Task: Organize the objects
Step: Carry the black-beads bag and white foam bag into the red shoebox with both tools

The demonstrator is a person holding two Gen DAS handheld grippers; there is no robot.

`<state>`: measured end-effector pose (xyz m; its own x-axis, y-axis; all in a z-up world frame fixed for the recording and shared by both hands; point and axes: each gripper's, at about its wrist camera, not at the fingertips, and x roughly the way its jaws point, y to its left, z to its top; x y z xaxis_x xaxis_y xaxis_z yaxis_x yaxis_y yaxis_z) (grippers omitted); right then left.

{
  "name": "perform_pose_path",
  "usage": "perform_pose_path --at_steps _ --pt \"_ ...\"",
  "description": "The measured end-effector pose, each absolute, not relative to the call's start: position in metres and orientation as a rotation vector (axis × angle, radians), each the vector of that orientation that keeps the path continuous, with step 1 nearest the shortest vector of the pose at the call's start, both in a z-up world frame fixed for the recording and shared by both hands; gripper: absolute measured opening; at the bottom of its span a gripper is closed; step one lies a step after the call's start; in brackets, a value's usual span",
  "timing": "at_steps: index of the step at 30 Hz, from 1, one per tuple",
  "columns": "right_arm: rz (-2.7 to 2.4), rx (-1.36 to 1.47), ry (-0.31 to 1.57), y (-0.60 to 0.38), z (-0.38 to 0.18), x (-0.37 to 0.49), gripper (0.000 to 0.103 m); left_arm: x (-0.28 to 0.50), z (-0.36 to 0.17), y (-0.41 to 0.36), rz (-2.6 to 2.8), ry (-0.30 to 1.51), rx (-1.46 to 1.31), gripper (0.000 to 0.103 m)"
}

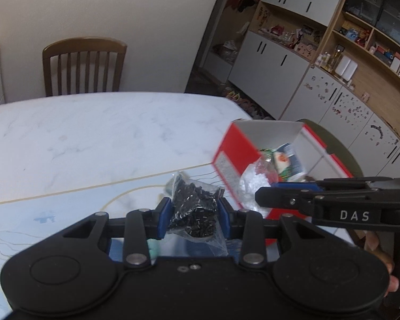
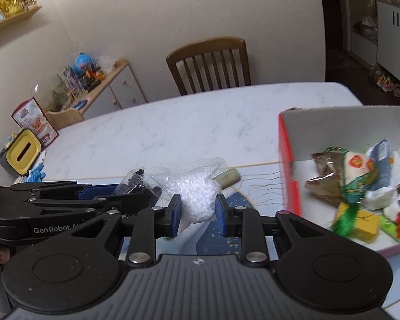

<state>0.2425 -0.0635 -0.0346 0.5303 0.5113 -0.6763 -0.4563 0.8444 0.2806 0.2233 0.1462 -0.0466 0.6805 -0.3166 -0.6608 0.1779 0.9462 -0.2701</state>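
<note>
White marbled table point(image 2: 173, 122) with a pale blue patterned mat point(image 1: 66, 208) over its near part. Red open box point(image 2: 288, 165) rests at right; greenish oblong piece point(image 2: 228, 177) lies just left of it.

A lived-in home dining room. A marble-patterned surface point(image 1: 98, 128) has a wooden slat-back chair point(image 1: 84, 65) at its far edge against a plain wall. Wall-length cabinets with open shelves point(image 1: 360, 42) hold toys, bottles and boxes. A low sideboard point(image 2: 112, 85) carries a globe point(image 2: 82, 62) and plants, and slippers point(image 2: 386, 82) lie on the floor.
</note>
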Motion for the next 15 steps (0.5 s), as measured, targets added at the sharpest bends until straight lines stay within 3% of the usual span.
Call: perform_pose_path --at_steps 15 --pt "0.495 0.039 0.728 -0.167 -0.009 0.24 0.026 0.225 -0.022 0.044 -0.33 0.75 -0.115 0.036"
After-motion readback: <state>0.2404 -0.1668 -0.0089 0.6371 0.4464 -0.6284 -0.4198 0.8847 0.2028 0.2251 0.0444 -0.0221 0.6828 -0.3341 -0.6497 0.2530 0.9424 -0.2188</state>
